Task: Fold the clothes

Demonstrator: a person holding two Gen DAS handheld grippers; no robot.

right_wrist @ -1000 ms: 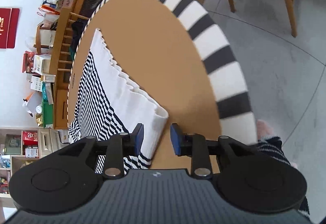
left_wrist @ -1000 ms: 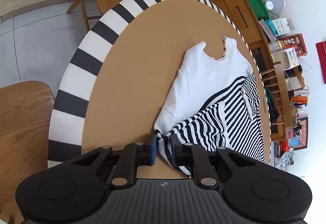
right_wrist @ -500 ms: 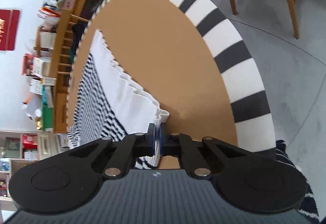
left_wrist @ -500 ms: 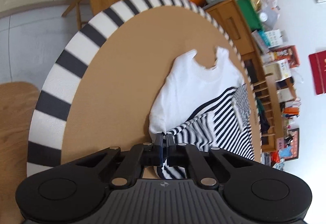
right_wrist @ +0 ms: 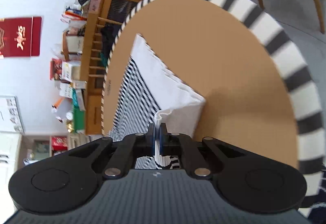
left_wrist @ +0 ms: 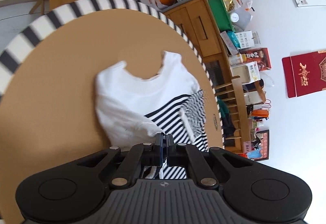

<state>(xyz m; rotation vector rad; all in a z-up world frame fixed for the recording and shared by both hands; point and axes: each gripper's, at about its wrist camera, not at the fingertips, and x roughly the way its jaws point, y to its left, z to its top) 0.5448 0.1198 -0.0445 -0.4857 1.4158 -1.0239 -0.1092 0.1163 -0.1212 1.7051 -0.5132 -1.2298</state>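
Lifting a half-folded striped sweater [left_wrist: 142,105] off the round table [left_wrist: 61,73], the left gripper [left_wrist: 164,139] and right gripper [right_wrist: 156,134] each pinch an edge; folding looks unfinished.

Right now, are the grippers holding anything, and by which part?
Both hold the striped sweater. The left gripper pinches its near side edge, where white meets stripes. The right gripper pinches the white ribbed hem at its near corner.
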